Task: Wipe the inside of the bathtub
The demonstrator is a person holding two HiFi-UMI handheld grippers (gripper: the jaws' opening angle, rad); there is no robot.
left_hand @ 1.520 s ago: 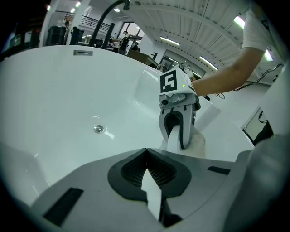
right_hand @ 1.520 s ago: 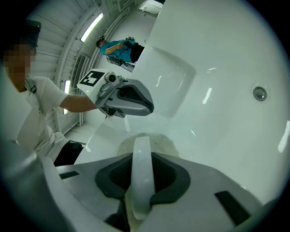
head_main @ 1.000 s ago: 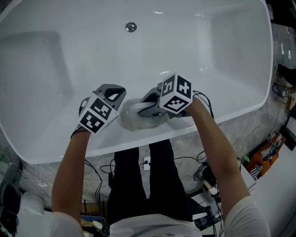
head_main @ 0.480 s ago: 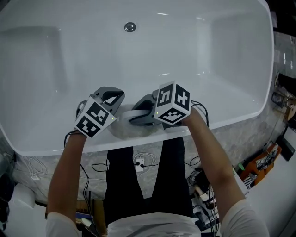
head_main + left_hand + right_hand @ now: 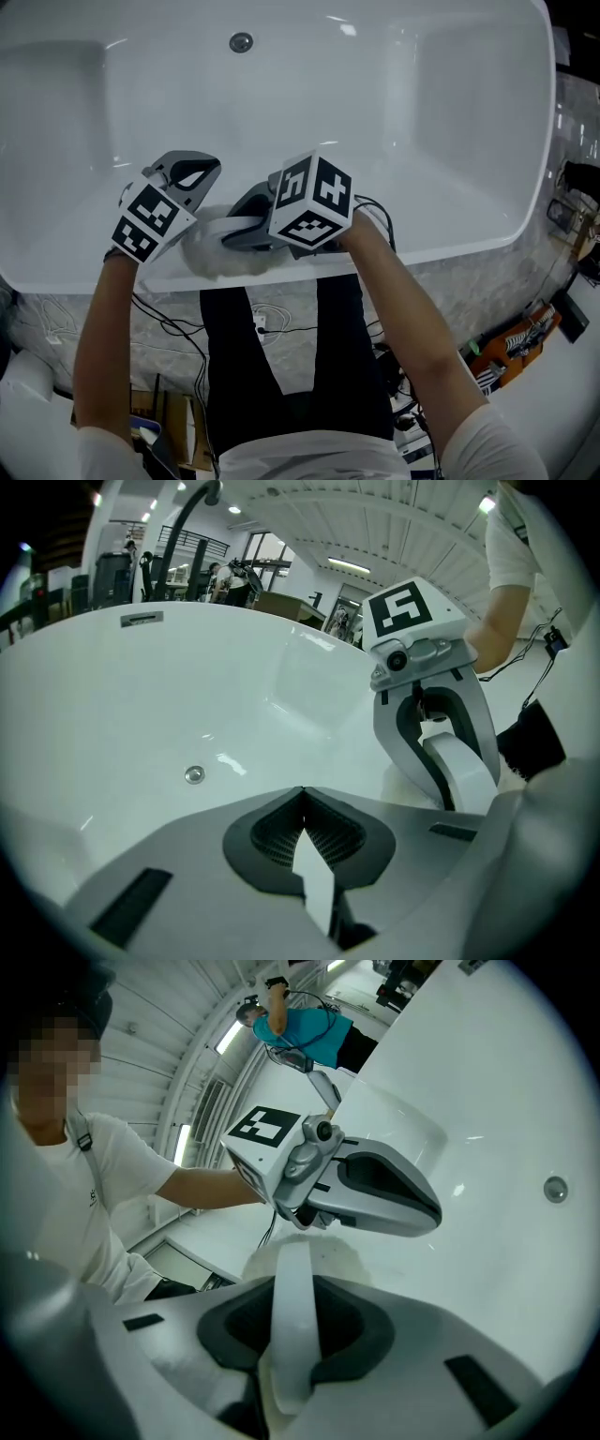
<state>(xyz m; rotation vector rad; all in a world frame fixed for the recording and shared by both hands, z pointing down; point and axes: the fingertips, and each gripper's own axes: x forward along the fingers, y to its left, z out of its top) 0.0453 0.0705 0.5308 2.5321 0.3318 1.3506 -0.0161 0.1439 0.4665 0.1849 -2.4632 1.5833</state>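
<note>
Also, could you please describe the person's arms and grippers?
The left gripper and right gripper are grey, with curved jaws, each carrying a white cube of black square markers. A black cable runs by the right wrist. Sleeves are short and white.

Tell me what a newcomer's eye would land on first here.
The big white bathtub fills the head view, its drain near the top edge. At its near rim, the right tongs clamp a white cloth and the left tongs sit shut beside it, both carrying bold black-and-white marker cubes.
</note>
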